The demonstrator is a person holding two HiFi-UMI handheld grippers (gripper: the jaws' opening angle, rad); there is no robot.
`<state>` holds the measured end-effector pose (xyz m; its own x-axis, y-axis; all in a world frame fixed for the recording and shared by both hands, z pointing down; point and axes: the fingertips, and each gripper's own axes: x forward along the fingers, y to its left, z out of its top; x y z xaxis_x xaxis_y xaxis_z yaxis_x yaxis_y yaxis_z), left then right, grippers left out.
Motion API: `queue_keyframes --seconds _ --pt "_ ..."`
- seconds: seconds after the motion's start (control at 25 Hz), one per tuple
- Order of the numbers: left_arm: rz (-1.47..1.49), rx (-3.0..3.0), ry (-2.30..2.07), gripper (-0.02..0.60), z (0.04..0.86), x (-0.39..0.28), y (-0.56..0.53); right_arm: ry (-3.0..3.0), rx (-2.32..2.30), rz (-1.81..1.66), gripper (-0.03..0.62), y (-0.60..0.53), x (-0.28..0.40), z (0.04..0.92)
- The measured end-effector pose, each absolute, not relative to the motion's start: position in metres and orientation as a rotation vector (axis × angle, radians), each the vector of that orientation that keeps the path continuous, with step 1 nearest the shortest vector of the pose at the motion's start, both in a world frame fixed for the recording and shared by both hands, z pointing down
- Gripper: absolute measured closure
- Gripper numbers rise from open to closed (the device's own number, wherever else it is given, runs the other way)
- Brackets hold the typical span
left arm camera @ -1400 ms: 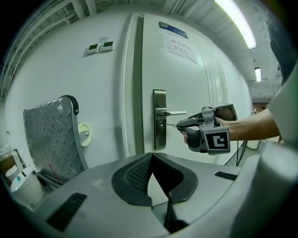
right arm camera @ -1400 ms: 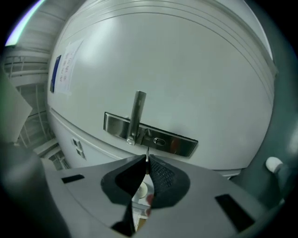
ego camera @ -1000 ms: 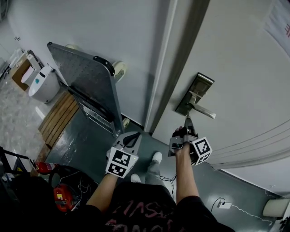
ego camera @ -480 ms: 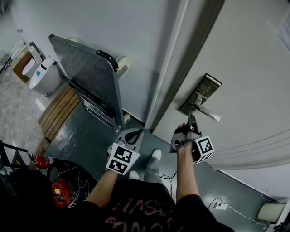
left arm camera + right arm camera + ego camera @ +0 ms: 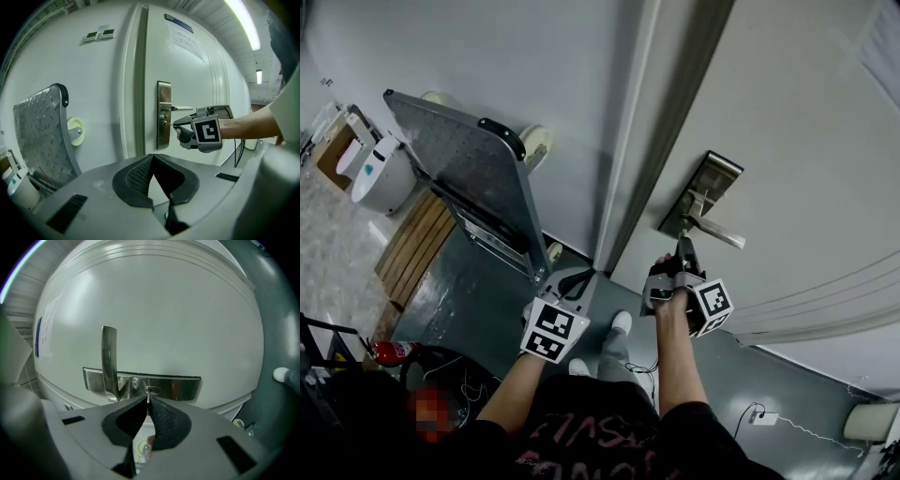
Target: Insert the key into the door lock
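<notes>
right gripper [image 5: 148,403] pinched narrow on the key [image 5: 148,398], blade upright between the pads, tip right at the keyhole [image 5: 152,390] in the lock plate [image 5: 183,388], just beside the handle [image 5: 109,357]. can't tell if it has entered. left gripper [image 5: 151,158] closed on nothing, hanging low, apart from the door [image 5: 806,141]. risks as i judge them: blade rolled off the slot's line jams at the mouth; pushing then pivots the key in the pads or skids it across the plate.
</notes>
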<state>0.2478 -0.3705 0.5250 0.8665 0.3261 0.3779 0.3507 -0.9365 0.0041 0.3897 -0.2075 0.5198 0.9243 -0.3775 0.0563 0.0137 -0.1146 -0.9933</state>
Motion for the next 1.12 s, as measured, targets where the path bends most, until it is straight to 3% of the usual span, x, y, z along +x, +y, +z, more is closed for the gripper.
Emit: queue_keyframes --seconds 1.12 --pt "-0.564 -2.96 -0.583 0.57 0.518 0.286 -0.346 0.282 -1.598 -0.335 0.514 -0.213 0.397 0.522"
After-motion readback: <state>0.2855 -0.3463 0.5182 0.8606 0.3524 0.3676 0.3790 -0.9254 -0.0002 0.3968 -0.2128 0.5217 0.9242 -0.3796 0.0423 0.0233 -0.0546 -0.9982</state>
